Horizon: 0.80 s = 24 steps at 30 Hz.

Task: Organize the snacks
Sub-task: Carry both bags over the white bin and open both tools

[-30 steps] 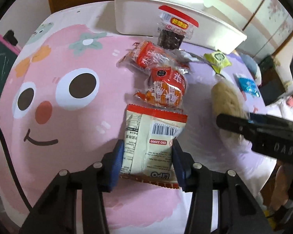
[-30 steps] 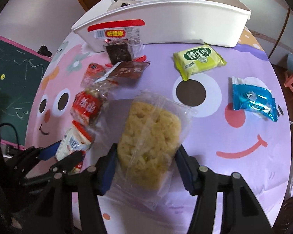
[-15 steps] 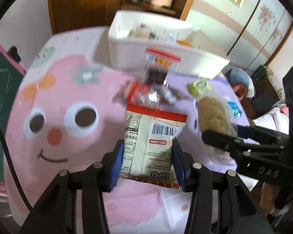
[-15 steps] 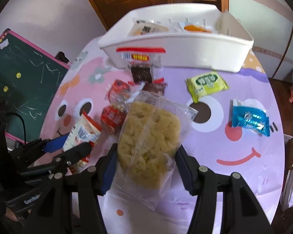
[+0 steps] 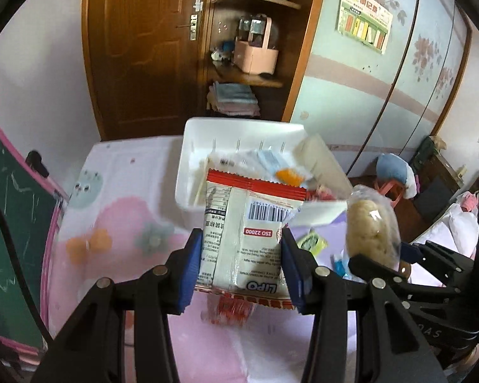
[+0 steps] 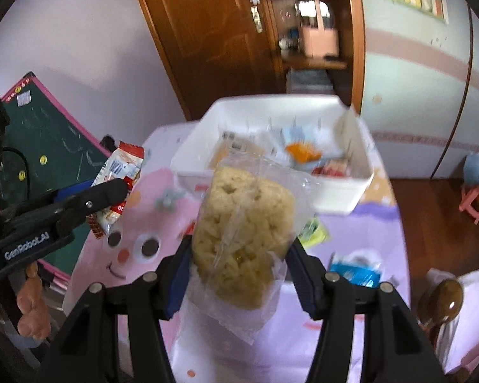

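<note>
Left wrist view: the left gripper [image 5: 242,265] has its blue-padded fingers [image 5: 191,268] closed against both side edges of a white snack packet [image 5: 246,236] with red end seals, a barcode and small print facing the camera. The packet is held clear of the counter [image 5: 111,210], which carries a pink and lilac cartoon-face cloth. Beyond the packet stands a white bin [image 5: 188,172], open at the top, with several wrapped snacks lying inside; their details are blurred. A green packet [image 5: 309,242] lies on the cloth just right of the held packet. At the right edge, the right gripper [image 5: 376,255] carries a clear-wrapped rice cake [image 5: 367,233].

Right wrist view: the right gripper [image 6: 238,271] clamps the clear-wrapped rice cake [image 6: 242,233] between its fingers [image 6: 177,274], which stand moderately wide around the pale, lumpy block; loose film hangs below the pads. The cake is off the counter [image 6: 361,233], in front of the white bin [image 6: 345,191]. The green packet [image 6: 313,233] and a blue packet [image 6: 354,271] lie on the lilac part of the cloth to the right. At left, the left gripper [image 6: 118,188] holds the white snack packet [image 6: 118,172] aloft, and a hand [image 6: 32,303] shows below it. A green chalkboard [image 6: 48,140] with a pink frame leans behind.
</note>
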Each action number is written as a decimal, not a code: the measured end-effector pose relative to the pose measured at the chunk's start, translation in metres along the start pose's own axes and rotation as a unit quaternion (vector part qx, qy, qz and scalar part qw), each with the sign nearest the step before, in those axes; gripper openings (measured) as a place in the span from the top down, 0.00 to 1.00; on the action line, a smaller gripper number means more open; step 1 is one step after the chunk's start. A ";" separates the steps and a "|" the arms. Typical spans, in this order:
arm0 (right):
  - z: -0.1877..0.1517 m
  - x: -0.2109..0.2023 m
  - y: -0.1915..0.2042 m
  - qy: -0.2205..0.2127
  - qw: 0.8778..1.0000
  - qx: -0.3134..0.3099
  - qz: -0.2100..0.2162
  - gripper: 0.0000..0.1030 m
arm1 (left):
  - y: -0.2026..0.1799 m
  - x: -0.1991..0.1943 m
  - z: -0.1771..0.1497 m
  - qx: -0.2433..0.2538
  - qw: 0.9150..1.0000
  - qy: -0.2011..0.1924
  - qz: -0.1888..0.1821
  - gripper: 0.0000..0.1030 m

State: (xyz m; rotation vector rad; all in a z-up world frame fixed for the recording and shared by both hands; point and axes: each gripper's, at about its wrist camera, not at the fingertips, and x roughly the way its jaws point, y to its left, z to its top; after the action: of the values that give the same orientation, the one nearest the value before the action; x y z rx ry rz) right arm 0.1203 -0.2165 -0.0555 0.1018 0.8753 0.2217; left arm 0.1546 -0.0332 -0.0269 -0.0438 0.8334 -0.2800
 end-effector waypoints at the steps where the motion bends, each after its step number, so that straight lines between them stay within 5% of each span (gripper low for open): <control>1: 0.008 -0.003 -0.002 -0.007 1.000 -0.001 -0.003 0.45 | -0.003 0.001 0.010 0.003 1.000 -0.004 0.000 0.56; 14: 0.133 -0.010 -0.029 -0.103 0.992 -0.016 -0.073 0.44 | -0.040 0.029 0.124 0.035 0.995 -0.080 0.046 0.56; 24: 0.158 0.050 -0.054 -0.060 0.992 -0.012 -0.106 0.44 | -0.041 0.106 0.163 0.022 0.997 -0.046 0.066 0.56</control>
State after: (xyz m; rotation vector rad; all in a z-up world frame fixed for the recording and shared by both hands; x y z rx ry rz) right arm 0.2814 -0.2570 -0.0022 -0.0006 0.7572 0.0263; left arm 0.3324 -0.1124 0.0128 0.0389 0.7359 -0.1706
